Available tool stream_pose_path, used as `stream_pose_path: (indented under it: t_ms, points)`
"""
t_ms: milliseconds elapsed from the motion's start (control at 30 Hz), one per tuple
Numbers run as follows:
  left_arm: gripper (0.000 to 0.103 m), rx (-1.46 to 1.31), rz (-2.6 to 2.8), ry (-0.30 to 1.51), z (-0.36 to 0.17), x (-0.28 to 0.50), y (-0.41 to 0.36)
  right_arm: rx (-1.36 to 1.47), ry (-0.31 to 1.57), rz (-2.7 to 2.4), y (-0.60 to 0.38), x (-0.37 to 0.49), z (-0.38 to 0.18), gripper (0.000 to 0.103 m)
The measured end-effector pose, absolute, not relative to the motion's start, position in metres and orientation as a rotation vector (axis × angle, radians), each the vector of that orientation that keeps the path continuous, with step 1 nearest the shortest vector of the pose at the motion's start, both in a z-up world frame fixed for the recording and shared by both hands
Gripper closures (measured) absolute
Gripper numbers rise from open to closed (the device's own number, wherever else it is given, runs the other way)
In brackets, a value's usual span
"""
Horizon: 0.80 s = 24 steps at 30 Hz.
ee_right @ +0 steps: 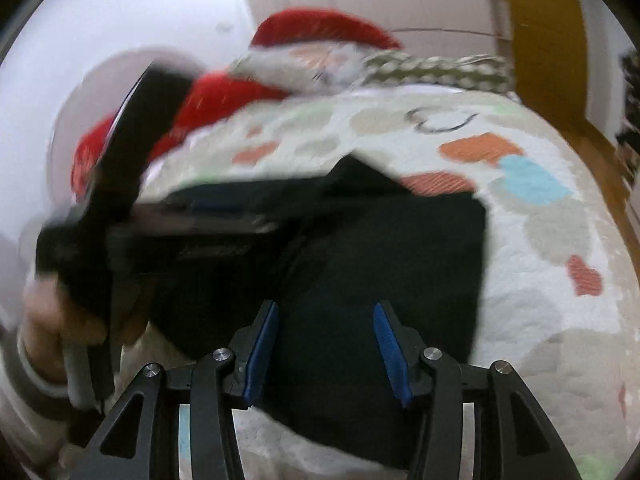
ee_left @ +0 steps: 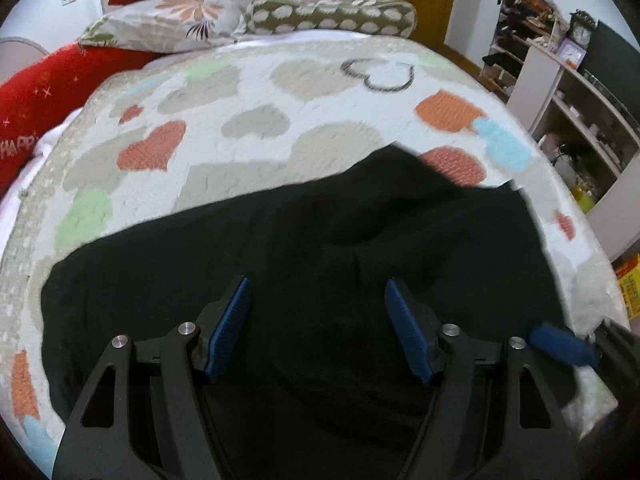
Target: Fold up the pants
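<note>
Here the black pants [ee_left: 304,264] lie bunched on the heart-patterned bedspread [ee_left: 248,92], near its front edge. The left gripper [ee_left: 318,300] hangs over them, jaws wide and empty; the right gripper [ee_right: 325,322], half-open, holds nothing. Pinching only the top layer could drag the fold askew.

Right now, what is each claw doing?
Left claw: open above the black fabric pants, holding nothing.
Right claw: open, holding nothing.
</note>
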<state>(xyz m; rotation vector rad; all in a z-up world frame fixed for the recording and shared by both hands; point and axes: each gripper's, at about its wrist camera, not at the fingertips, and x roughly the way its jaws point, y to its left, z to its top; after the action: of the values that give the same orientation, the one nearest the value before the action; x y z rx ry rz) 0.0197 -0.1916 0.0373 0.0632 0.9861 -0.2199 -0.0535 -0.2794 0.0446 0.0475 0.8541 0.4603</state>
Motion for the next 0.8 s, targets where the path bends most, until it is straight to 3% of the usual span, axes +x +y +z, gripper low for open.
stream_pose_path:
  t_ms: [333,800]
  points:
    - [0.031,-0.132,-0.222,0.996,0.055,0.006,-0.134,0.078,0.817,0.481,-0.295,-0.061,0.062,0.055]
    - [0.031,0.014,-0.237,1.007,0.038,-0.023,-0.15,0.028,0.902,0.459,-0.27,-0.022,0.043,0.055]
